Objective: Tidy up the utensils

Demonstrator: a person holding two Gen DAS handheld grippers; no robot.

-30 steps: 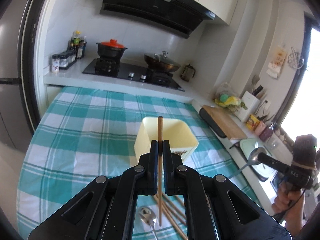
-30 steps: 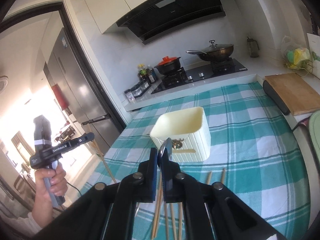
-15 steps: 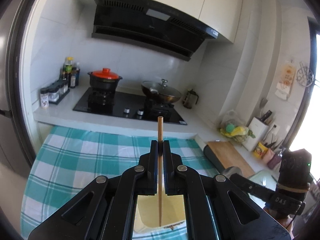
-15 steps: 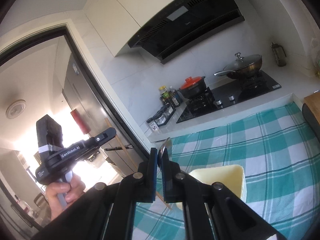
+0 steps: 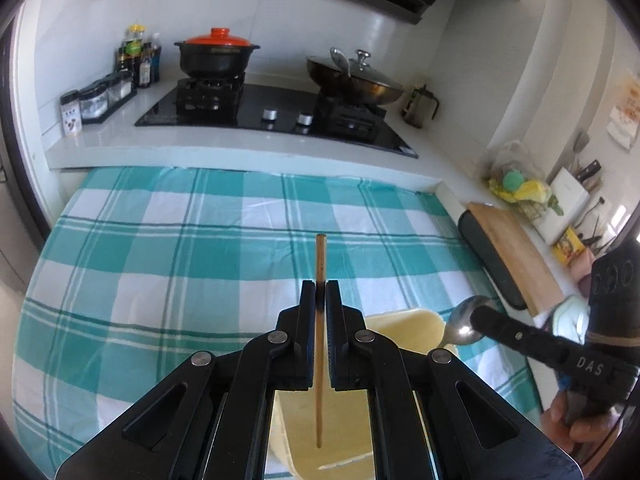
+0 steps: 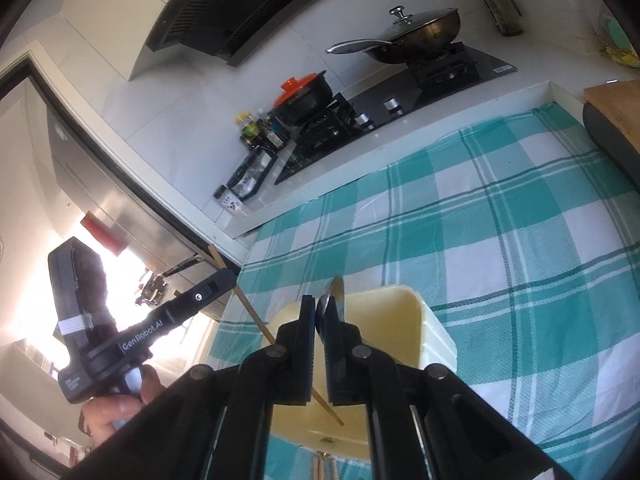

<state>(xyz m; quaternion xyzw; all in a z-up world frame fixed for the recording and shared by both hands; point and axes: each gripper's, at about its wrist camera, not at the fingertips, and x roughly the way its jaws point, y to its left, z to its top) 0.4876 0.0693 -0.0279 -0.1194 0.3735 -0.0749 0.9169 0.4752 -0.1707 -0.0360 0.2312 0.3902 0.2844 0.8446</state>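
My left gripper (image 5: pixel 320 288) is shut on a wooden chopstick (image 5: pixel 319 340) held upright, its lower tip hanging over the open cream-yellow utensil bin (image 5: pixel 400 328). My right gripper (image 6: pixel 319 302) is shut on a metal spoon (image 6: pixel 335 300), whose bowl sticks up between the fingers, just above the bin (image 6: pixel 400 328). In the left wrist view the right gripper (image 5: pixel 476 318) and the spoon bowl (image 5: pixel 466 320) hover at the bin's right rim. In the right wrist view the left gripper (image 6: pixel 230 278) holds the chopstick (image 6: pixel 256 312) slanting down into the bin.
The bin stands on a teal-and-white checked tablecloth (image 5: pixel 200 240). Behind it is a stove with a red-lidded pot (image 5: pixel 218 54) and a lidded wok (image 5: pixel 354 76). A wooden cutting board (image 5: pixel 516 248) lies at the right. More chopsticks (image 6: pixel 320 468) lie below the bin.
Both grippers tilted up away from the table, then came down over the bin. The chopstick's tip and the spoon now hang at the bin's opening. Both stayed shut.
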